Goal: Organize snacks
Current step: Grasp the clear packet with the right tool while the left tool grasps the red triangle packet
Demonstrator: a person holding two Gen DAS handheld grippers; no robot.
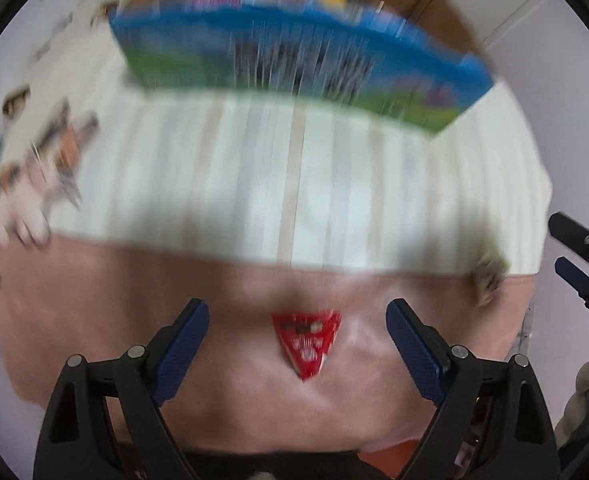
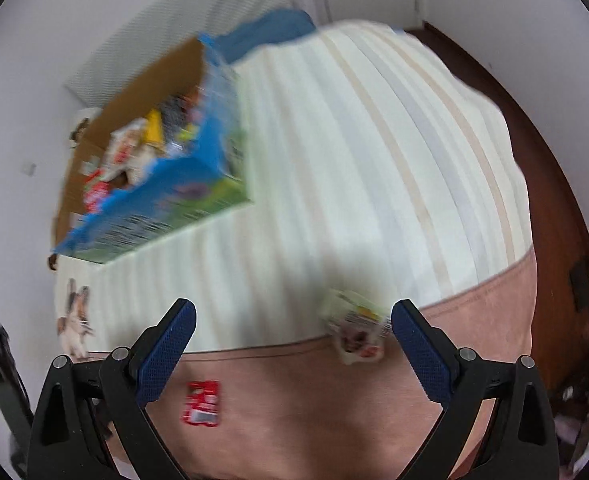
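A small red snack packet [image 1: 307,342] lies on the pink cloth, between the fingers of my open, empty left gripper [image 1: 296,316]; it also shows in the right wrist view [image 2: 201,403]. A white and green snack packet [image 2: 354,330] lies at the edge of the pink cloth, just left of the right finger of my open, empty right gripper [image 2: 292,316]; it also shows in the left wrist view [image 1: 488,278]. A blue cardboard box [image 1: 294,56] holding several snacks stands at the far side of the striped cloth; it is at upper left in the right wrist view [image 2: 166,184]. Both views are blurred.
A white striped cloth [image 1: 294,176] covers the surface beyond the pink cloth [image 1: 134,320]. A cat-print patch [image 1: 50,156] lies at the left. The right gripper's tips [image 1: 582,264] show at the left view's right edge. A dark wooden edge [image 2: 550,184] runs at the right.
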